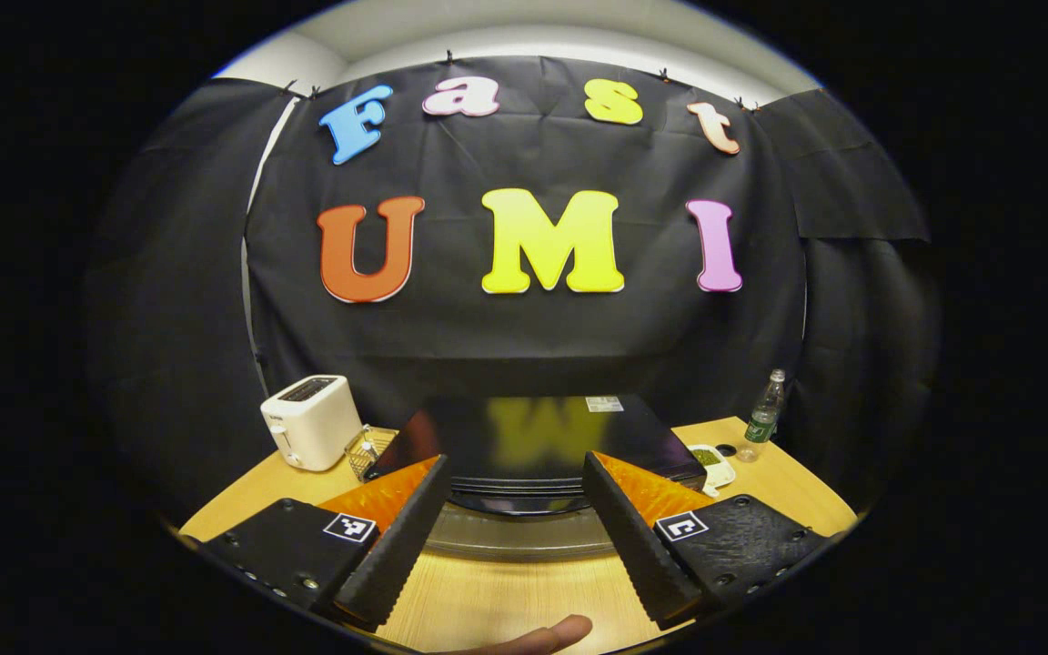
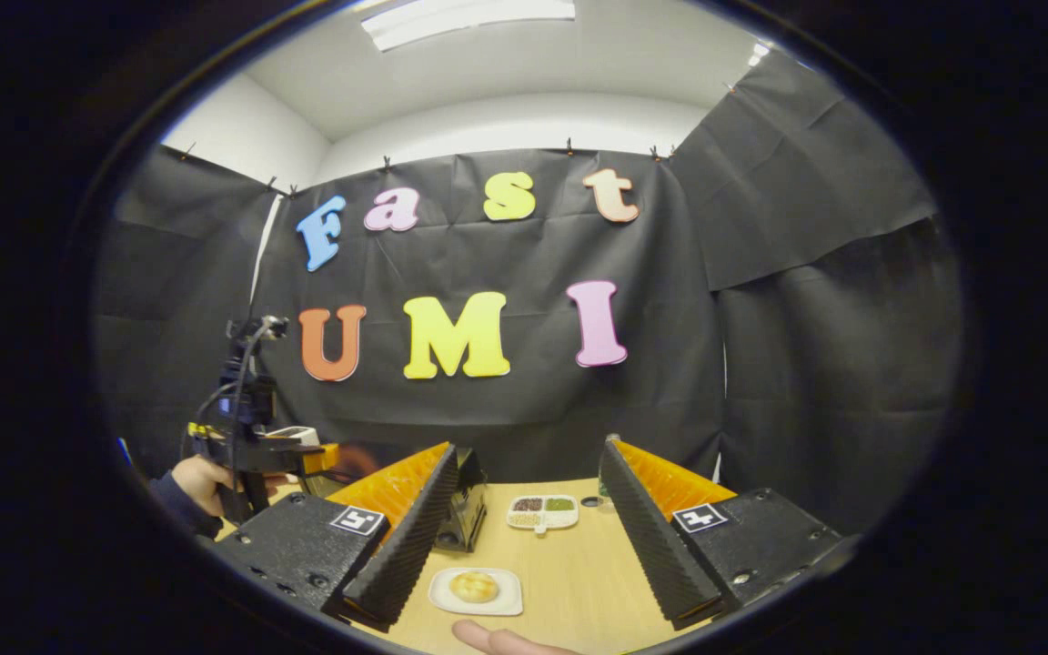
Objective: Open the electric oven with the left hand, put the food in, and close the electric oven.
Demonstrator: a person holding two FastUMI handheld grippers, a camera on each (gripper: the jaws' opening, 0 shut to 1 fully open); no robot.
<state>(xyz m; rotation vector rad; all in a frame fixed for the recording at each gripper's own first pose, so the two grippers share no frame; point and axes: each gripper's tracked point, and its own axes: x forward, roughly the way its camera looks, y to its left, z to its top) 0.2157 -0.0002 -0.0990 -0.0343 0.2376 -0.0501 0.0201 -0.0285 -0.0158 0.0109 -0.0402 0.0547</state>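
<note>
Fingertip-close at six o'clock in the left gripper view, a thumb (image 1: 549, 635) pokes in just below the left gripper (image 1: 524, 555), whose jaws stand wide with nothing between them. Past them, at twelve o'clock of the tips, sits the electric oven (image 1: 533, 446), dark and glossy; its door looks shut, though the blur makes that hard to call. A pale wooden table (image 1: 488, 600) carries everything, and black cloth walls the booth under a white ceiling.

Around the oven: one white toaster (image 1: 310, 421) at ten o'clock, one small wire basket (image 1: 367, 449) beside it, one divided dish (image 1: 713, 462) at three o'clock, one green-labelled bottle (image 1: 764, 417) beyond that.

Over in the right gripper view, the right gripper (image 2: 524, 555) also gapes wide and empty, a fingertip (image 2: 488, 639) under it at six o'clock. Between its fingers lies one white plate (image 2: 438, 596) bearing one bun (image 2: 474, 587), with the dish of three fillings farther out at twelve. At nine o'clock a hand (image 2: 196, 482) in a dark sleeve holds the other gripper before the oven.
</note>
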